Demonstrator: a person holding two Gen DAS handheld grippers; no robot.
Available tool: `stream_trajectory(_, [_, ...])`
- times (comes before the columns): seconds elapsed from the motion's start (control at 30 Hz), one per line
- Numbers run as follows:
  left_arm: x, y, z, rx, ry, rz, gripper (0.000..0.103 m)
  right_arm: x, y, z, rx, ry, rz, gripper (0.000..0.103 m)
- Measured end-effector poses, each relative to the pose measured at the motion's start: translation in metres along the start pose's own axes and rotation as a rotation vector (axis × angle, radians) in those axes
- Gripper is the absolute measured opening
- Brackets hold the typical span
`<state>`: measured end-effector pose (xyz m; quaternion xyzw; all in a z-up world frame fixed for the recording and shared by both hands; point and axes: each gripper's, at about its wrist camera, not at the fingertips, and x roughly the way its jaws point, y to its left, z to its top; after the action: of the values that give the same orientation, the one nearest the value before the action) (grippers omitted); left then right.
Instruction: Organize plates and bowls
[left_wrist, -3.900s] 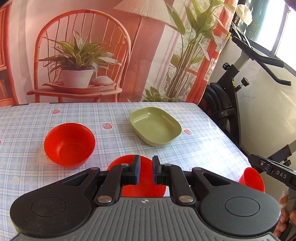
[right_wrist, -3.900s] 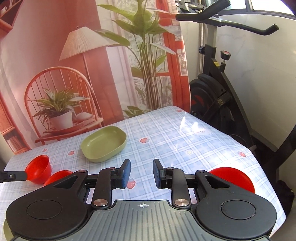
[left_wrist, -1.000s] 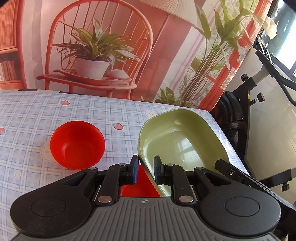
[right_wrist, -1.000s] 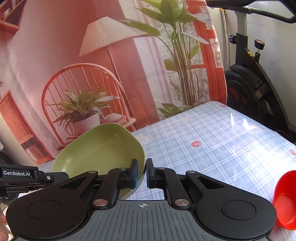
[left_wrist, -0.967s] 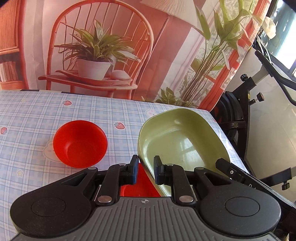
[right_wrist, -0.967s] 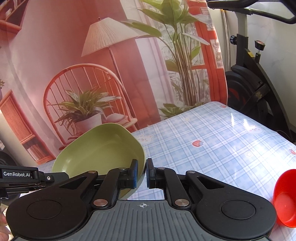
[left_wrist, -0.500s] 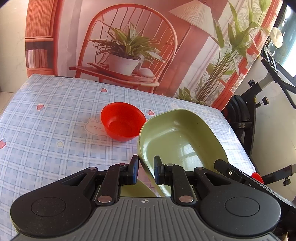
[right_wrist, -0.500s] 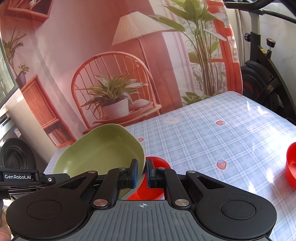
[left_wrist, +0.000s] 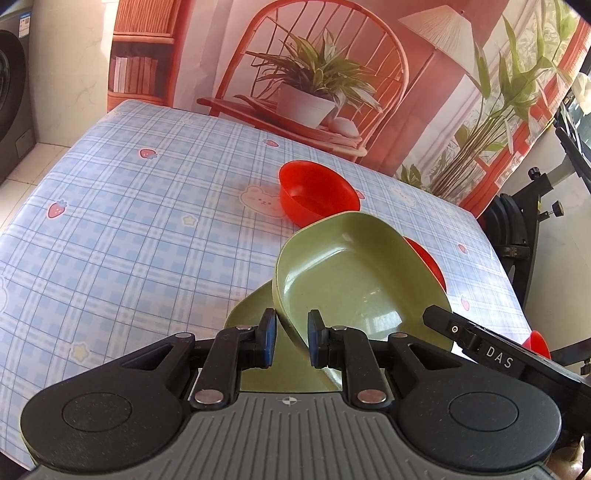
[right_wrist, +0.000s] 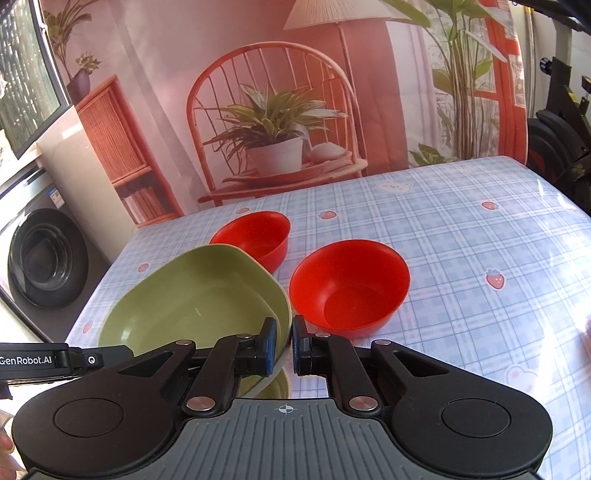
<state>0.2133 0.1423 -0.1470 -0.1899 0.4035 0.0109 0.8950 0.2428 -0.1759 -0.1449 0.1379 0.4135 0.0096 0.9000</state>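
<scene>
Both grippers hold one green plate (left_wrist: 354, 280) by its rim, tilted and lifted above the table. My left gripper (left_wrist: 290, 338) is shut on its near rim. My right gripper (right_wrist: 283, 347) is shut on the same green plate (right_wrist: 199, 299) at its right rim. A second green plate (left_wrist: 255, 306) lies on the table right under the held one. One red bowl (left_wrist: 317, 195) stands farther back, and another red bowl (right_wrist: 349, 284) stands just right of the held plate. The far bowl also shows in the right wrist view (right_wrist: 255, 236).
The table has a blue plaid cloth (left_wrist: 129, 229). A third small red bowl (left_wrist: 537, 341) peeks out at the right edge behind the other gripper's body. An exercise bike (left_wrist: 535, 206) stands right of the table, a washing machine (right_wrist: 40, 254) to its left.
Both grippers have carried the green plate leftwards and towards me over the table. It now hangs above the second green plate, and the red bowls have shifted right in view.
</scene>
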Motion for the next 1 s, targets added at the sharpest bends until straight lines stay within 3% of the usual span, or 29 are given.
stream_trajectory(0.23, [0.007, 0.017, -0.016, -0.062, 0.042, 0.008, 0.019, 0.013, 0.006, -0.009, -0.013, 0.041, -0.005, 0.009])
stream_trajectory(0.57, [0.017, 0.022, -0.032, -0.071, 0.067, 0.018, 0.020, 0.030, 0.008, -0.026, -0.045, 0.078, -0.018, 0.009])
stream_trajectory(1.0, [0.011, 0.019, -0.041, -0.071, 0.047, 0.019, 0.020, 0.034, 0.013, -0.035, -0.109, 0.064, -0.055, 0.008])
